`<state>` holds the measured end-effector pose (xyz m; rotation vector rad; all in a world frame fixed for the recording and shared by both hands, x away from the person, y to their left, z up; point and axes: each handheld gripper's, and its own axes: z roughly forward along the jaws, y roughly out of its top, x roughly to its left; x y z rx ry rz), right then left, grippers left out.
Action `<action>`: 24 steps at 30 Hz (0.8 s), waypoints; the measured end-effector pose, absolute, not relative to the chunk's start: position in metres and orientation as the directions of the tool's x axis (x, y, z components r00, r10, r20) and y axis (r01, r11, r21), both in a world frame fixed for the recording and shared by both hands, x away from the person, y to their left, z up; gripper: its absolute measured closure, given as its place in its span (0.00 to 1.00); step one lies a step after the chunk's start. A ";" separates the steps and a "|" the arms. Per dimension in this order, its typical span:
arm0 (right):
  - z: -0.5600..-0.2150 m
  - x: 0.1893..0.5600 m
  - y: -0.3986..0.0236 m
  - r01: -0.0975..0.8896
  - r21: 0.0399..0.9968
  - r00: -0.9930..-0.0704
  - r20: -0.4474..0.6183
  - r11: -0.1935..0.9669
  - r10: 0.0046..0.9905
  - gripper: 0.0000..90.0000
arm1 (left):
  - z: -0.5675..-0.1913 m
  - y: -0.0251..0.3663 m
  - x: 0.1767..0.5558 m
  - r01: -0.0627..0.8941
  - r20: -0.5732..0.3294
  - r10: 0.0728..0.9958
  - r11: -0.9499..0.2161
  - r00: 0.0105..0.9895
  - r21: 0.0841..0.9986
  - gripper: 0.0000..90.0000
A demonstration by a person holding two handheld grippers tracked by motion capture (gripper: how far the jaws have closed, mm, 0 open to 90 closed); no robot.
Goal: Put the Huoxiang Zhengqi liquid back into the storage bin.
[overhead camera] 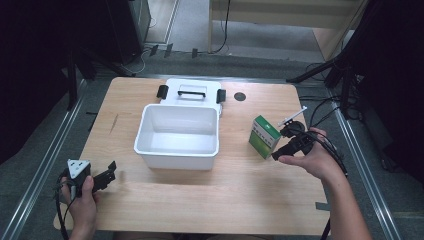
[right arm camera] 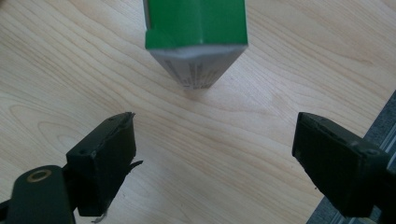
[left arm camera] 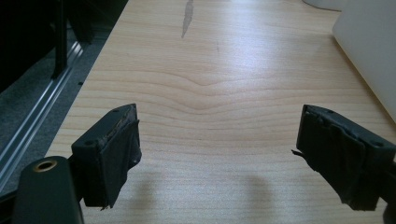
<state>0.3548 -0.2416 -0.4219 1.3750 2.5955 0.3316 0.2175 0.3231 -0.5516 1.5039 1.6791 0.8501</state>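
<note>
The right tool (overhead camera: 283,151) stands wide open with nothing between its jaws; in the right gripper view the two black jaws rise at either side with bare worktop (right arm camera: 224,140) between them. Just ahead of that tool, a little past its jaw tips, stands the green box (right arm camera: 196,28), upright on the wood and apart from both jaws; its top is cut off by the upper edge of that view, and the print on its white end face is too small to read. In the high view the box (overhead camera: 264,136) sits just left of the right tool, whose jaw tips are dark and hard to tell from the hand (overhead camera: 312,159) and cable behind them. The left tool (overhead camera: 100,176) is likewise wide open and holds nothing, its jaws over bare wood in the left gripper view. Ahead of it and to its right a white wall of the bin (left arm camera: 369,51) comes into that view, cut off by the right edge. From above, the bin (overhead camera: 150,150) stands open between the two tools, well apart from each, with its lid (overhead camera: 172,86) lying behind it, partly hidden by the far wall. A small white stick-like thing (overhead camera: 292,116) lies beyond the right tool; what it is cannot be made out.
</note>
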 end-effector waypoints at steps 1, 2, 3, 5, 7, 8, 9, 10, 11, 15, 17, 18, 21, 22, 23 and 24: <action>-0.422 0.355 -0.242 0.789 0.281 -0.554 -0.059 0.546 0.831 0.15 | -0.552 0.323 0.217 0.523 -0.082 0.995 0.103 -0.064 0.846 0.16; -0.420 0.357 -0.240 0.788 0.274 -0.557 -0.063 0.551 0.828 0.15 | -0.552 0.323 0.217 0.521 -0.082 0.995 0.103 -0.063 0.847 0.16; -0.420 0.357 -0.240 0.788 0.274 -0.557 -0.063 0.551 0.828 0.15 | -0.552 0.323 0.217 0.521 -0.082 0.995 0.103 -0.063 0.847 0.16; -0.417 0.362 -0.238 0.786 0.263 -0.563 -0.069 0.559 0.824 0.15 | -0.552 0.323 0.217 0.519 -0.082 0.995 0.103 -0.064 0.849 0.16; -0.416 0.364 -0.237 0.786 0.260 -0.565 -0.068 0.561 0.822 0.15 | -0.551 0.323 0.216 0.517 -0.084 0.994 0.105 -0.063 0.850 0.16; -0.415 0.368 -0.235 0.784 0.254 -0.569 -0.068 0.566 0.819 0.15 | -0.551 0.324 0.216 0.514 -0.086 0.994 0.106 -0.063 0.851 0.16; -0.415 0.368 -0.235 0.784 0.254 -0.569 -0.068 0.566 0.819 0.15 | -0.551 0.324 0.216 0.514 -0.086 0.994 0.106 -0.063 0.851 0.16; -0.414 0.370 -0.234 0.785 0.248 -0.570 -0.066 0.567 0.819 0.15 | -0.551 0.324 0.216 0.507 -0.087 0.994 0.106 -0.061 0.855 0.16; -0.413 0.372 -0.233 0.783 0.243 -0.575 -0.067 0.572 0.816 0.15 | -0.551 0.323 0.215 0.502 -0.085 0.995 0.104 -0.061 0.859 0.16; -0.407 0.378 -0.226 0.775 0.238 -0.592 -0.052 0.586 0.804 0.16 | -0.551 0.324 0.212 0.460 -0.082 0.990 0.124 -0.111 0.879 0.16; -0.405 0.384 -0.220 0.770 0.236 -0.603 -0.037 0.593 0.797 0.19 | -0.551 0.327 0.212 0.451 -0.097 0.991 0.129 -0.094 0.883 0.15; -0.405 0.384 -0.220 0.770 0.236 -0.603 -0.037 0.593 0.797 0.19 | -0.551 0.327 0.211 0.442 -0.098 0.991 0.129 -0.092 0.888 0.15; -0.406 0.392 -0.212 0.767 0.234 -0.609 -0.028 0.597 0.793 0.24 | -0.551 0.326 0.210 0.413 -0.089 0.993 0.115 -0.083 0.903 0.15; -0.405 0.393 -0.210 0.770 0.231 -0.606 -0.027 0.595 0.795 0.25 | -0.551 0.326 0.209 0.409 -0.087 0.993 0.114 -0.083 0.906 0.15; -0.405 0.396 -0.208 0.766 0.233 -0.611 -0.027 0.599 0.792 0.26 | -0.551 0.326 0.209 0.409 -0.087 0.993 0.114 -0.083 0.906 0.15; -0.404 0.397 -0.206 0.768 0.227 -0.610 -0.025 0.598 0.792 0.26 | -0.551 0.326 0.209 0.401 -0.076 0.994 0.103 -0.084 0.910 0.15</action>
